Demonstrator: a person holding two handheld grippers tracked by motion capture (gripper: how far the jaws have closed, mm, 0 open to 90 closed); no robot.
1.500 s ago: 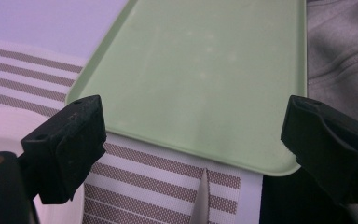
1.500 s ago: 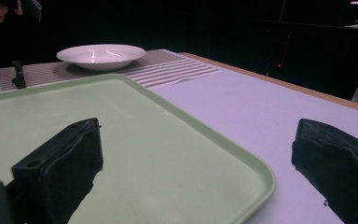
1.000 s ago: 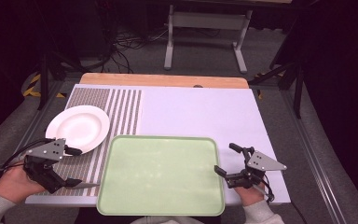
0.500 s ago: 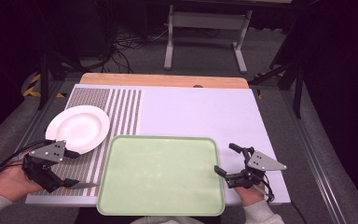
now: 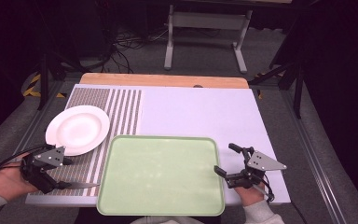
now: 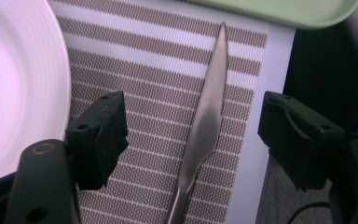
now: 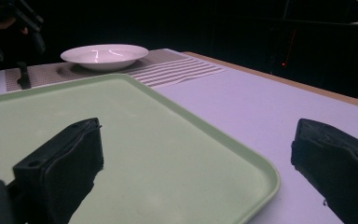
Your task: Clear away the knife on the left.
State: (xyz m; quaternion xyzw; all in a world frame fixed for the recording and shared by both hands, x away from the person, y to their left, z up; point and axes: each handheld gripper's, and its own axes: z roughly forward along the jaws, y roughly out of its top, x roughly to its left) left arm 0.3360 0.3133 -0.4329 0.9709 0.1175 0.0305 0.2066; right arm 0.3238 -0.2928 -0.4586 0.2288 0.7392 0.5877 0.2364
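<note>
A white counter [image 5: 205, 116] with a wooden far edge stands in a dark room (cables and a metal frame on the floor behind). A striped placemat [image 5: 121, 112] covers its left part, carrying a white plate [image 5: 77, 129]. A green tray [image 5: 161, 173] lies at the near middle. A knife [image 6: 205, 126] lies flat on the mat between the left tongs' [image 6: 191, 133] wide-open jaws, untouched, tip towards the tray. At the tray's 3 o'clock edge, the right tongs [image 5: 227, 161] gape open, holding nothing.
</note>
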